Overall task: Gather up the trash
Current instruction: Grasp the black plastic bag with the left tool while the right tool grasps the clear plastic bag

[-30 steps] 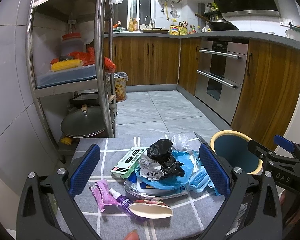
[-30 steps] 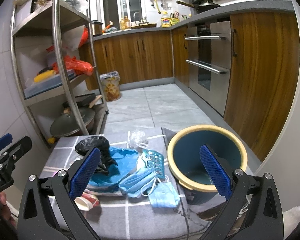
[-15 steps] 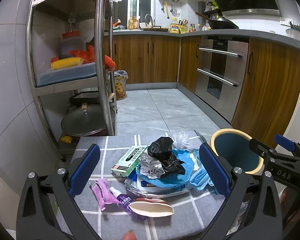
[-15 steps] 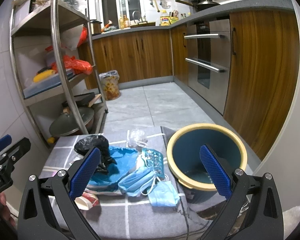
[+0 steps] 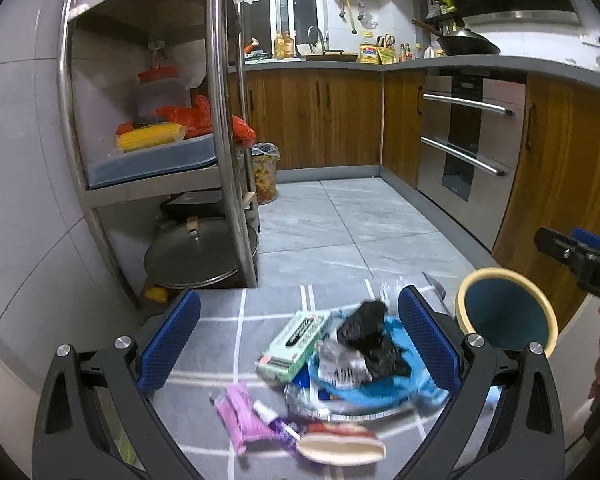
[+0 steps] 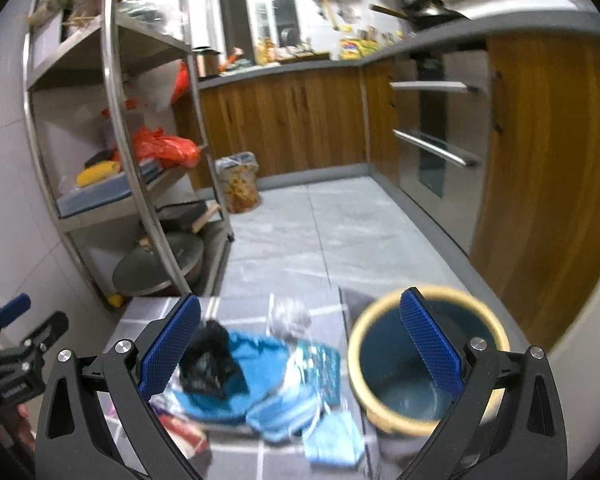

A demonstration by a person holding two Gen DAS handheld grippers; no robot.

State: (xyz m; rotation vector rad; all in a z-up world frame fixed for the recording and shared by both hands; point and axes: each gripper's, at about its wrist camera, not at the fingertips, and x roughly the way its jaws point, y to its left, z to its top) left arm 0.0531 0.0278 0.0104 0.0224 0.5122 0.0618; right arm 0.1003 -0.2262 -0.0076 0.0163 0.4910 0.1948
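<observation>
1. The left gripper (image 5: 299,338) hangs wide open and empty above a grey checked cloth (image 5: 220,320), its jaws spread well apart. Just inside its left finger and below lie a purple wrapper (image 5: 240,412) and a small purple bottle (image 5: 274,420).
2. Between its fingers, slightly right of centre, a green-and-white box (image 5: 296,340) leans against the main heap.
3. That heap sits close to the left gripper's right finger: a black crumpled bag (image 5: 366,334) on top of blue plastic (image 5: 380,388), with a silvery wrapper (image 5: 336,360) beside it. All of it is blurred.
4. The right gripper (image 6: 300,346) is likewise wide open and holds nothing. Blue face masks (image 6: 332,436) lie low between its fingers; a clear plastic scrap (image 6: 290,316) lies beyond them.
5. The blue bin with a yellow rim (image 6: 420,384) stands behind the right gripper's right finger. As far as its blurred inside shows, it looks empty.
6. By my reading, collection has hardly begun: every visible piece is still on the cloth, and nothing is gripped.
</observation>
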